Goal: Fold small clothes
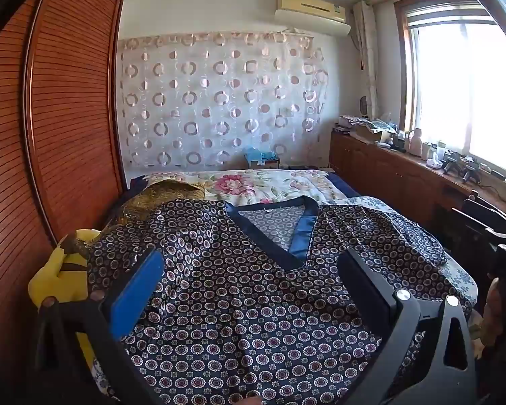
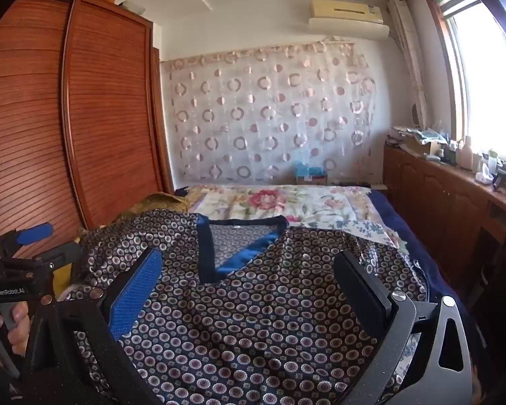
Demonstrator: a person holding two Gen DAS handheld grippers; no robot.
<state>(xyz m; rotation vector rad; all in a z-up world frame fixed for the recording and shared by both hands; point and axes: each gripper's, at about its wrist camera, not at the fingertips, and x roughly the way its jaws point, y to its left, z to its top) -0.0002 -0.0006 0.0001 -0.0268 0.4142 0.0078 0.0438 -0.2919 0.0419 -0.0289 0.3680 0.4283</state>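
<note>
A: The patterned top [image 1: 239, 290] lies spread across the lower centre on the bed [image 1: 280, 182], unfolded.

B: Left gripper [image 1: 249, 280] and right gripper [image 2: 249, 280] hover spread, empty (folding not begun). Probably a sleeve [image 1: 404, 233] next, pinched cleanly.

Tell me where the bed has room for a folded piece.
Free: the floral quilt beyond the shirt, toward the curtain. Crowded: the shirt covers the near bed; gold cloth lies left; the counter is cluttered.

Slatted wardrobe [image 1: 67, 108] left, floral bedspread [image 1: 253, 184], circle-patterned curtain [image 1: 219, 101] (air conditioner [image 1: 312, 11] above).
</note>
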